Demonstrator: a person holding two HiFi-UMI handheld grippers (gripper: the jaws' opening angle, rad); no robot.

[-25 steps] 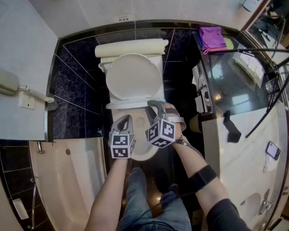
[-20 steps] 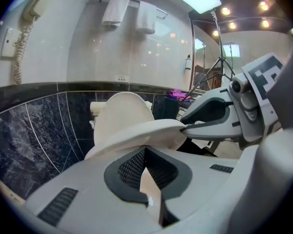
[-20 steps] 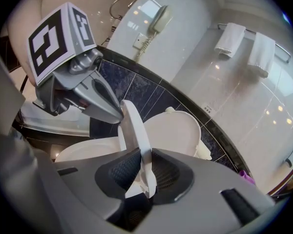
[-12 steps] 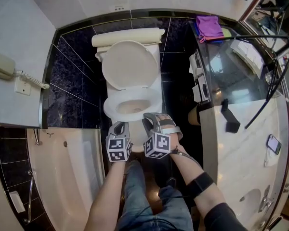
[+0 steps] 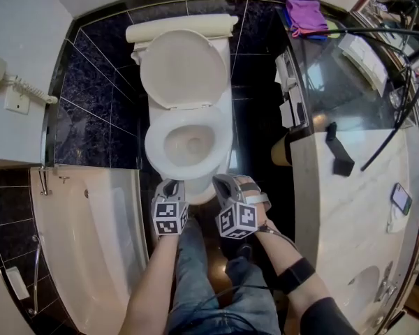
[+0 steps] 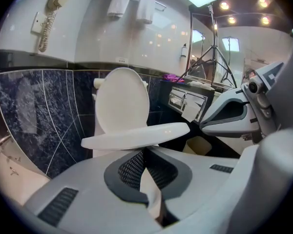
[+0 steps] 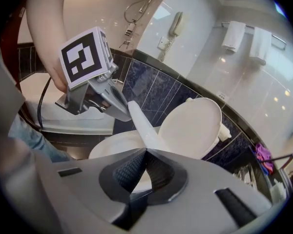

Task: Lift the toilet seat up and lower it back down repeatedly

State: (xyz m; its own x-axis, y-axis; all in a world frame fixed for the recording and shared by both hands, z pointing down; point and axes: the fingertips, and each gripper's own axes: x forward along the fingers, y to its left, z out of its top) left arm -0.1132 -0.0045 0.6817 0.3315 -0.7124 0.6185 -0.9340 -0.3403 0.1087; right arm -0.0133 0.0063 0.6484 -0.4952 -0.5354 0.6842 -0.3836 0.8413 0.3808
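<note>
My head camera looks steeply down, the toilet seat [image 5: 153,152] at 12 o'clock of the left gripper [image 5: 170,185] and right gripper [image 5: 221,181]. Each gripper's camera rides low, close behind its jaws, facing the wall [image 6: 39,111]; all three views share the seat and the raised lid [image 5: 184,68].

White toilet seat [image 5: 152,145], blue-black veined tiles [image 5: 91,110], purple cloth [image 5: 306,16], cream bathtub [image 5: 91,243], blue jeans [image 5: 195,271]

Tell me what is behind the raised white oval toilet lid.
Behind the raised white oval toilet lid, the cream cistern top shows against the black tiled wall. The lid covers the cistern's front.
</note>
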